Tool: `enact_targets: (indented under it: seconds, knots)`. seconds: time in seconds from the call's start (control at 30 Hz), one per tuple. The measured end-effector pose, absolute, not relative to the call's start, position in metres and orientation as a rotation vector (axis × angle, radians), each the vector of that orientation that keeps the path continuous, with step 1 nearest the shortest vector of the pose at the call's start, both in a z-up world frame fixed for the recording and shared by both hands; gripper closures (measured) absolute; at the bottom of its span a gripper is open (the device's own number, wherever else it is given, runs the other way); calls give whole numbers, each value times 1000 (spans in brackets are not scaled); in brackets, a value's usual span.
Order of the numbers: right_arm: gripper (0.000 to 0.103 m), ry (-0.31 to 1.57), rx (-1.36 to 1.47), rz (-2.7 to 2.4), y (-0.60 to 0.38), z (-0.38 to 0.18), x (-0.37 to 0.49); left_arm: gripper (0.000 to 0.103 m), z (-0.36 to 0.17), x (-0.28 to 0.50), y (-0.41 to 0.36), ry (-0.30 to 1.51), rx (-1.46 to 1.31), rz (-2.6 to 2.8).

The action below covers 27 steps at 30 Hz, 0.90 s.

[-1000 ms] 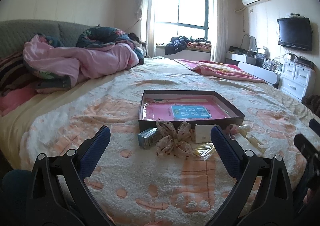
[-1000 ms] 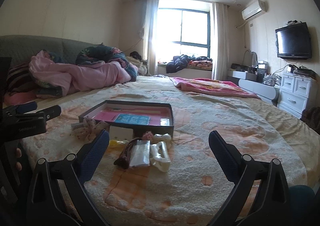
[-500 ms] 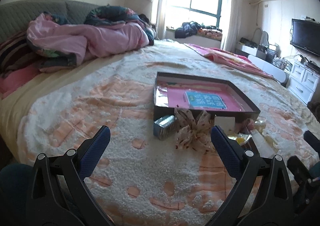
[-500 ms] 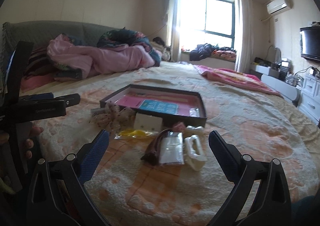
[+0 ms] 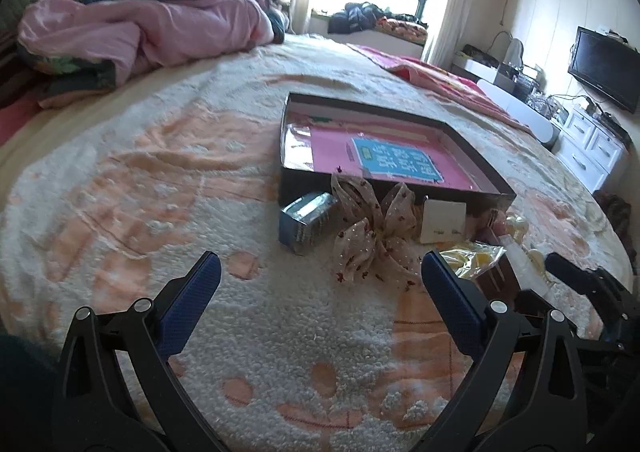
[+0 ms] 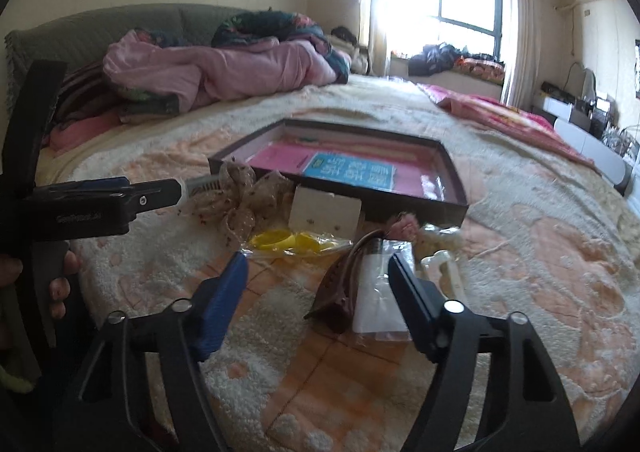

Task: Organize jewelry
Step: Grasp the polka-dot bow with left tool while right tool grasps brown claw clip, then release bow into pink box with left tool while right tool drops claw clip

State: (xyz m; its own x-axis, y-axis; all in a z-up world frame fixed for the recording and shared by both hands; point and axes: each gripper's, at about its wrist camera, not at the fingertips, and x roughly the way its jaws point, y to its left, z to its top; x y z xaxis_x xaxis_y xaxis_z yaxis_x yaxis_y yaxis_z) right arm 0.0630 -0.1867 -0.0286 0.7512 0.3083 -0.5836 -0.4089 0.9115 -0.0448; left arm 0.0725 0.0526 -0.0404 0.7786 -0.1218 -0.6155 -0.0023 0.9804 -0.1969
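The right gripper (image 6: 318,284) is the nearer one to the small things: its jaws are closing, with nothing pressed between them yet, and just ahead of them, slightly right of their midline, a dark brown strap-like piece (image 6: 340,288) lies beside a clear flat packet (image 6: 380,292), both with their long axes running roughly away from the jaws rather than across them. So the coming pinch, as I judge it, would close across their narrow width. A little further on lie a yellow bagged item (image 6: 288,242) to the left and a white clasp-like piece (image 6: 444,268) to the right, then an upright white earring card (image 6: 324,212) leaning at the near wall of the dark open box (image 6: 452,208), where the pieces presumably belong. The left gripper (image 5: 320,288) hangs over bare bedspread (image 5: 160,192) with jaws released and wide, holding nothing (in the right view its fingers reach in from the left edge). Its nearest thing is the dotted fabric bow (image 5: 372,228), ahead and slightly right of centre, with a small bluish packet (image 5: 306,220) just left of it against the box.
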Motion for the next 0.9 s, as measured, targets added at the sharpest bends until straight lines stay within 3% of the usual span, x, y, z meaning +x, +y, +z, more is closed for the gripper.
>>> enact_targets:
  seconds: [0.2, 0.3, 0.47, 0.57, 0.67, 0.9]
  knots:
    - [57, 701, -157, 373, -187, -42, 86, 24, -52, 94, 56, 756, -245, -106]
    - [63, 725, -151, 376, -186, -46, 93, 42, -53, 101, 52, 770, -252, -145]
    - [77, 781, -130, 372, -183, -55, 105, 58, -62, 111, 47, 818, -277, -186]
    - [85, 788, -117, 374, -181, -56, 110, 73, -63, 113, 47, 823, -282, -190]
    - [86, 777, -92, 383, -185, -55, 110, 94, -63, 115, 49, 828, -287, -193]
    - [90, 739, -18, 394, -198, -41, 104, 101, -58, 106, 44, 805, -275, -241]
